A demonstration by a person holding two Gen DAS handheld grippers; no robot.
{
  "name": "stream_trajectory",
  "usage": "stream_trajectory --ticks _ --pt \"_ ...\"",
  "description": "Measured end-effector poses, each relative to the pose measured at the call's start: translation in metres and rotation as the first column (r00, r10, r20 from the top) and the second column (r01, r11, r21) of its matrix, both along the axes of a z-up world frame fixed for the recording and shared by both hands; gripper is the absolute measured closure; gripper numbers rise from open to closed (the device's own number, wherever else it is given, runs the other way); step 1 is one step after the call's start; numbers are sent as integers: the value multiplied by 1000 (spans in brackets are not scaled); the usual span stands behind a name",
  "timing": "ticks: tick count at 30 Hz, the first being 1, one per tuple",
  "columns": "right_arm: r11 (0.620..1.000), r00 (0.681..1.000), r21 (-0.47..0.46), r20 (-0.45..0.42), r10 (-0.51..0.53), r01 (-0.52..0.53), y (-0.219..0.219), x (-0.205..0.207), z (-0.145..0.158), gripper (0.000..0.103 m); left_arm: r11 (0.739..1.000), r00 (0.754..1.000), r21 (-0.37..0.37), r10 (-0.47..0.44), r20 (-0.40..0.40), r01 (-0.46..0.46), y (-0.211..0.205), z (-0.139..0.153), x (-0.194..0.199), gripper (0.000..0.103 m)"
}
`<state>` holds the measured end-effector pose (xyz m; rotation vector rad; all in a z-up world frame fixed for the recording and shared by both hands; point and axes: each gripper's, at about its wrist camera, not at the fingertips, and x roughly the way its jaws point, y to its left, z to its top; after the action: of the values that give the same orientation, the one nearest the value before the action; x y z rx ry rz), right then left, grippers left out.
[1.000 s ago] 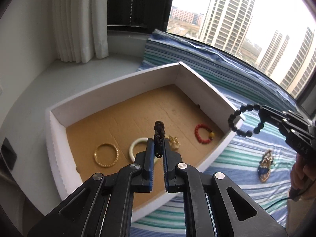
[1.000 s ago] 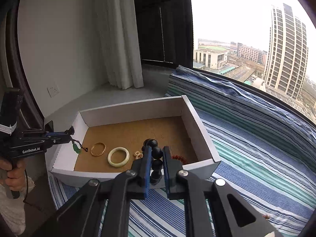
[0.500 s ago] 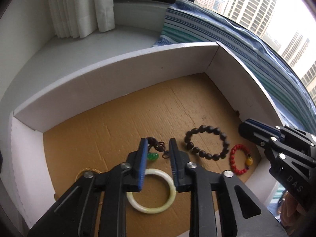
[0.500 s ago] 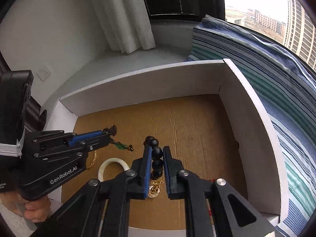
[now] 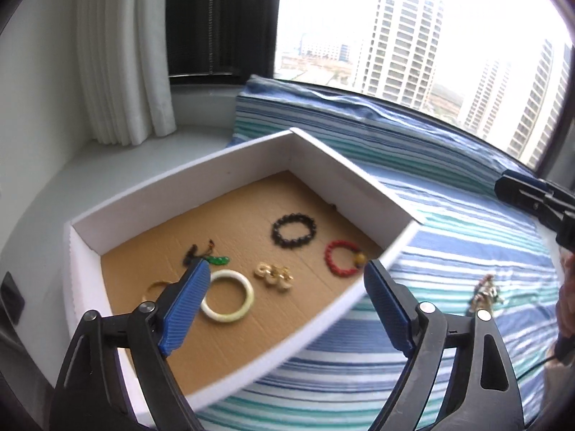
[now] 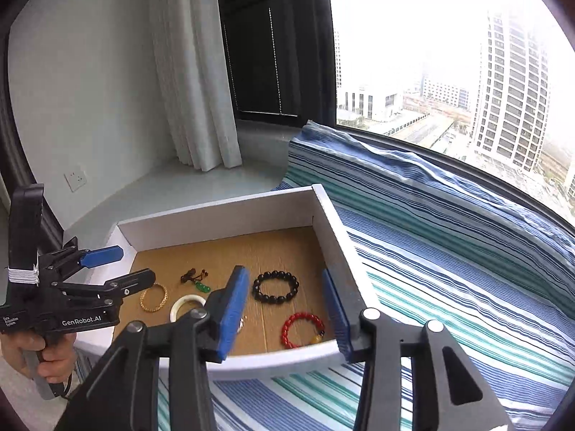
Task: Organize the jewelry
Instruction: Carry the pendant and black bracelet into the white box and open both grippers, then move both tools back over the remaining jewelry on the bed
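Note:
A white-walled box (image 5: 215,186) with a cardboard floor holds the jewelry. On its floor lie a black bead bracelet (image 5: 294,231), a red bead bracelet (image 5: 343,262), a green pendant on a dark cord (image 5: 210,255), a white bangle (image 5: 228,296), a gold trinket (image 5: 273,276) and a gold bangle (image 6: 153,297). My left gripper (image 5: 285,267) hovers over the box's near side, jaws opening wide, with nothing between them. My right gripper (image 6: 284,274) hangs above the near right corner, jaws opening and apart from the black bead bracelet (image 6: 276,286) below.
The box rests on a blue and green striped cloth (image 6: 449,287) by a window. One more ornament (image 5: 485,292) lies on the cloth right of the box. White curtains (image 6: 194,107) and a grey sill (image 5: 107,165) lie behind. A hand (image 6: 32,355) grips the left tool.
The left gripper let go of the green pendant and the right let go of the black bracelet. Both pieces now lie in the box. Both grippers opened and pulled back.

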<state>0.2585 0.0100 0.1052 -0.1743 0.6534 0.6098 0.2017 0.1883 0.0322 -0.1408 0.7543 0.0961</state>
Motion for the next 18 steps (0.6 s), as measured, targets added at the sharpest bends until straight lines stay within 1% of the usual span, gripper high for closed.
stream_trajectory --ticks 1,2,3,5,7,9,10,12,15,16,18 --pt "1000 1000 5 10 -21 21 -19 -15 4 52 1000 1000 -3 -31 3 31 -17 -4 -11 10" --pt "999 999 8 20 -45 45 -39 -32 6 48 998 998 -8 -60 0 60 -34 -10 -20 10" --pt "997 997 11 31 -71 71 -59 -48 7 46 996 996 -13 -90 -9 90 -50 -19 -30 10" --pt "990 988 2 53 -142 142 -99 -80 -1 45 991 990 -21 -134 -38 133 -81 -41 -48 10" --pt "973 971 -32 74 -228 231 -137 -112 -20 45 985 983 -40 -169 -77 166 -110 -67 -64 10" --pt "943 944 -70 80 -321 326 -170 -141 -47 45 975 968 -78 -218 -129 209 -136 -93 -77 10" --pt "928 931 -86 68 -359 364 -184 -155 -64 45 971 961 -91 -234 -149 223 -148 -105 -83 10" --pt "895 901 -111 30 -432 433 -208 -182 -97 45 964 945 -81 -264 -192 253 -171 -124 -93 10" --pt "856 862 -142 -39 -506 496 -229 -215 -140 45 952 921 -68 -305 -244 297 -202 -141 -109 10" --pt "849 853 -153 -59 -518 505 -234 -226 -152 45 948 912 -69 -319 -258 311 -209 -145 -111 10" --pt "855 850 -156 -119 -514 495 -240 -238 -170 45 940 900 -58 -339 -273 337 -222 -150 -114 10"
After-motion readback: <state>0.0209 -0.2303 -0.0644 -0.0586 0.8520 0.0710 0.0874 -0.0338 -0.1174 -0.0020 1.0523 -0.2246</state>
